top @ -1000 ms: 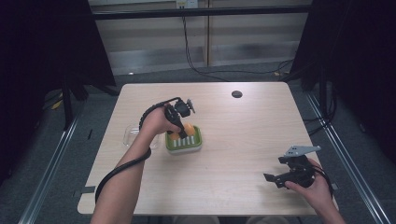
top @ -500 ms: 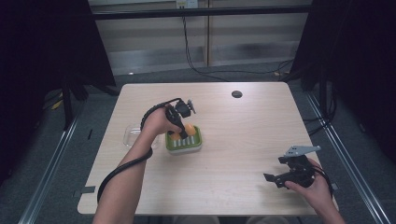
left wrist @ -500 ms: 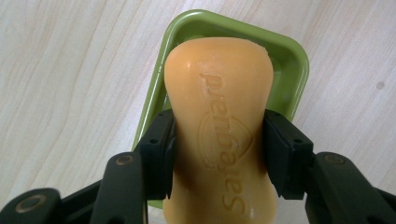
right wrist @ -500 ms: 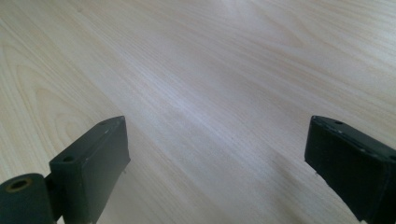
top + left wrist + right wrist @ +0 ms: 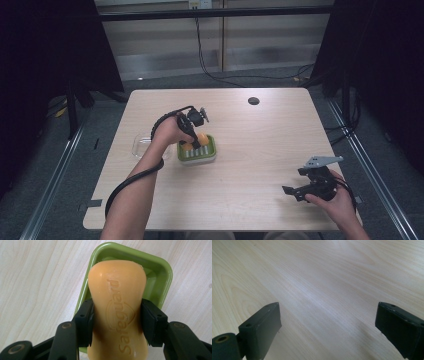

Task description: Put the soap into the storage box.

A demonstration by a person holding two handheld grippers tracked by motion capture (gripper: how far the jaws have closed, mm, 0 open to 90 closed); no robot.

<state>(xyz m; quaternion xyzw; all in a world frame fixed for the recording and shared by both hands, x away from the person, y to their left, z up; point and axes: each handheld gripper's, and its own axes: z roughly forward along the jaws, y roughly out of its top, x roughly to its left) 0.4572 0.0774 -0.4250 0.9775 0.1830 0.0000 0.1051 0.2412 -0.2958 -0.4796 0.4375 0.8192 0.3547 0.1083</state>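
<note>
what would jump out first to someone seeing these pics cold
The orange bar of soap, pinched at its narrow waist between the left gripper's jaws, just above a green soap dish left of the table's middle. Next, the right gripper near the front right corner, jaws wide open over bare wood.

A light wooden table (image 5: 260, 130) stands on a grey floor (image 5: 95, 115), with dark curtains (image 5: 45, 60) at both sides.

Left gripper (image 5: 117, 322) is reaching in from the table's left side, jaws clamping something; right gripper (image 5: 328, 327) is hovering near the front-right corner, jaws gaping wide.
</note>
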